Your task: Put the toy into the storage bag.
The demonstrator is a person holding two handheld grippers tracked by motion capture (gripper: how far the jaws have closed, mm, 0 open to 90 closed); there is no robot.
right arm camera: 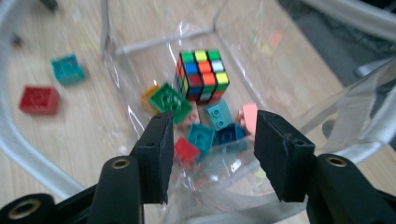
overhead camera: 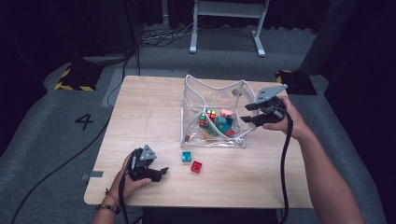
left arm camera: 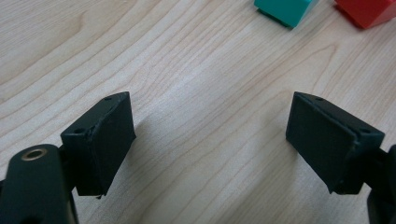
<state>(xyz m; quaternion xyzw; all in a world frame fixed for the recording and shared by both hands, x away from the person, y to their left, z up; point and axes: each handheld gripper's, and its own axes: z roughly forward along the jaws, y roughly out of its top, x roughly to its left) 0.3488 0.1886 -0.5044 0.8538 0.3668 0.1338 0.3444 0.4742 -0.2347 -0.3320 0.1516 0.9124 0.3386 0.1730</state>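
Grey carpet and dark curtains surround a pale wooden surface, and on its far right part stands a clear soft plastic bag with white corded edges, mouth up. The right hand-held gripper sits at the bag's right edge, held level and pointing leftward at the bag, the person's right hand wrapped round its body and the forearm running in from the lower right. In the right gripper view its jaws stand partly apart, with a fold of the clear bag wall between them; whether the pads press on the plastic I cannot tell.

Inside the bag lies a multicoloured puzzle cube, and in front of it a heap of small plastic building bricks: a green brick, teal bricks, a dark blue brick, a red brick and a pink brick.

Outside the bag, just in front of it on the surface, lie a loose teal plastic brick and a loose red plastic brick, close together.

Well apart from them, at the near left, the left hand-held gripper rests low over the surface in the left hand, pointing right toward the two bricks. Its jaws are spread wide with bare wood between them.
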